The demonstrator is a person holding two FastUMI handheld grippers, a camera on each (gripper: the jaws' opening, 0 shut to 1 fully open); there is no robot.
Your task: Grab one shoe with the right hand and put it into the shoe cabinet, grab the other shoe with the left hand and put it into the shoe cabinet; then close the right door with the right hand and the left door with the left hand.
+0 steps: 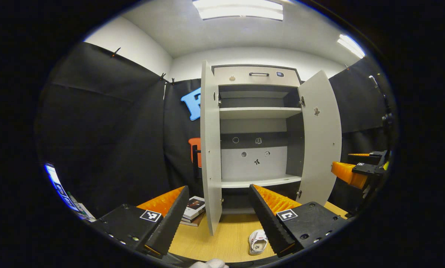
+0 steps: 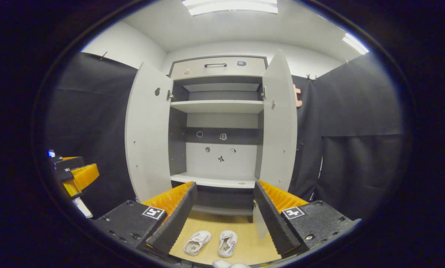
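Shoes first: in the right gripper view two small white shoes lie side by side on the wooden tabletop (image 2: 245,242), low between the jaws of the right gripper (image 2: 224,212). The left shoe (image 2: 197,242) sits nearer the left finger (image 2: 178,217) and is angled slightly; the right shoe (image 2: 227,243) lies just beside it, closer to the middle of the gap. Neither touches a finger. The jaws stand spread wide with nothing between them, released.

Beyond the jaws stands the shoe cabinet (image 2: 217,123), both doors swung open: its left door (image 2: 148,134) ahead of the left finger, its right door (image 2: 280,123) ahead of the right finger (image 2: 271,216). The lower shelf (image 2: 213,181) lies straight ahead, just above the fingertips in the picture, and is bare; an upper shelf (image 2: 217,106) sits higher.

In the left gripper view the left gripper (image 1: 218,212) also has its jaws released and wide apart. One white shoe (image 1: 257,242) lies on the tabletop just beside the inner edge of its right-hand finger (image 1: 269,219), partly hidden by it. The cabinet's open door edge (image 1: 211,149) rises between the jaws, nearer the left-hand finger. A stack of books (image 1: 194,210) lies on the tabletop just past that finger's tip. The other gripper shows far off to the right, beyond the cabinet's other door.
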